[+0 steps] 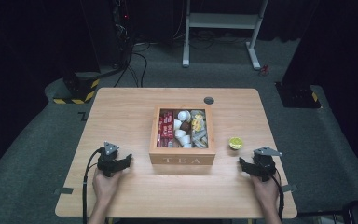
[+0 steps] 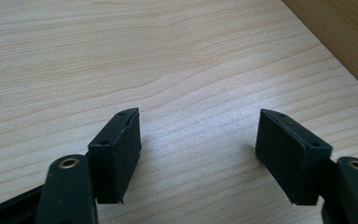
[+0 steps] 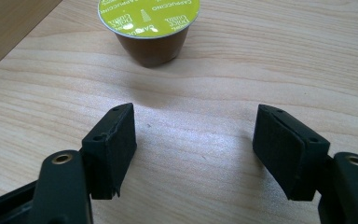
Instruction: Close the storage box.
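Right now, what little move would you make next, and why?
Probably ease the right gripper forward toward the green-lidded coffee capsule. Its jaws stand open with nothing between them, and the capsule stands upright just ahead, alone on the table beside the tea box.

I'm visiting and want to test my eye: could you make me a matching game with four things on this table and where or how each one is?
Things:
1. capsule
2. tea box
3. left gripper
4. right gripper

Places or states:
A. mid-table, lid off, full of packets and cups
B. open over bare wood, box side at the far right of its view
C. open, pointing at the green lid
D. upright on the table, right of the box

Pairs: 1-D, 2-A, 3-B, 4-C
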Demonstrator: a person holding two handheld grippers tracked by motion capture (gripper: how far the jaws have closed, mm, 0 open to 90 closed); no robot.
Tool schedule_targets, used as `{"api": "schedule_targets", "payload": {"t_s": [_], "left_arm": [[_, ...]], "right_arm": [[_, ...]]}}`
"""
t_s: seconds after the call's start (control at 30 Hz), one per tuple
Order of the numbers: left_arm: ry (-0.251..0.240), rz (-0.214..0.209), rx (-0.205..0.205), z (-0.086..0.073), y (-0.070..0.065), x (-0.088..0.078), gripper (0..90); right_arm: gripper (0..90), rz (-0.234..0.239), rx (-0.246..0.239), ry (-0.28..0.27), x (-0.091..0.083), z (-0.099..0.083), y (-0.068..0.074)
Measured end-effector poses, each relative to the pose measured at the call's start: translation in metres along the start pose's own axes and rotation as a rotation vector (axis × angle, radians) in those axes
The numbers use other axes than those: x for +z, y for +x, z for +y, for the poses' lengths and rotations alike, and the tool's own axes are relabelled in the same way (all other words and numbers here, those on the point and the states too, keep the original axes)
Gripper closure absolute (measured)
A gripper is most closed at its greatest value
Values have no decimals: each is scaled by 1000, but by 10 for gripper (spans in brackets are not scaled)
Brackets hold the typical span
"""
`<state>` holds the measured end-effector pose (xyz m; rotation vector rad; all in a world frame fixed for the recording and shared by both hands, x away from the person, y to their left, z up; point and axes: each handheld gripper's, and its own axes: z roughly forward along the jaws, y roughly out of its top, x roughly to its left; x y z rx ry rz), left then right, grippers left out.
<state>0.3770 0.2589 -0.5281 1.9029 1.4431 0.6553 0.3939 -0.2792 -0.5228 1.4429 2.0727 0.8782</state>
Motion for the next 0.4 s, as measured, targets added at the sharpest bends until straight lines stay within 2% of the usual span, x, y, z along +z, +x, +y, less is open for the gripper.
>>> {"api": "schedule_targets", "payload": {"t_s": [0.4], "left_arm": [[7, -10, 8, 0, -1, 0, 283]], "right_arm": [[299, -2, 2, 3, 0, 0, 0]]}}
